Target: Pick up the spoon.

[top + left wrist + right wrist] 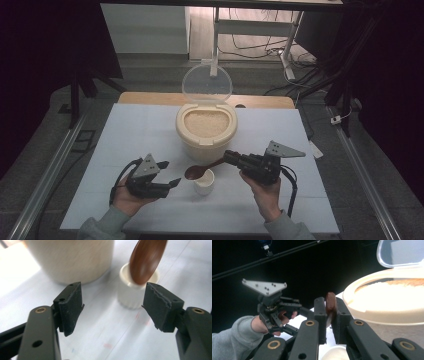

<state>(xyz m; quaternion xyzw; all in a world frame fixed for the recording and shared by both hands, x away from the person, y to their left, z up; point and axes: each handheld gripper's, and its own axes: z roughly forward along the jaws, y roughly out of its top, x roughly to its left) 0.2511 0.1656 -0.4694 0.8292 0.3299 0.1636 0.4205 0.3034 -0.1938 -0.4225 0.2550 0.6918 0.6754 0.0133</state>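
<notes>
We hold the spoon (pixel 200 170) by its handle, right gripper (pixel 231 158) clamped; stiff, light, slick wood, bowl over the cup (pixel 204 182). The left gripper (pixel 170 174) stands apart, empty, beside the cup, near the bin (pixel 206 131).

Left claw (pixel 168 174): jaws spread apart, nothing between the pads, held low in the left hand (pixel 131 199). Right claw (pixel 231 157): jaws clamped together, held level in the right hand (pixel 260 192), pointing left.
</notes>
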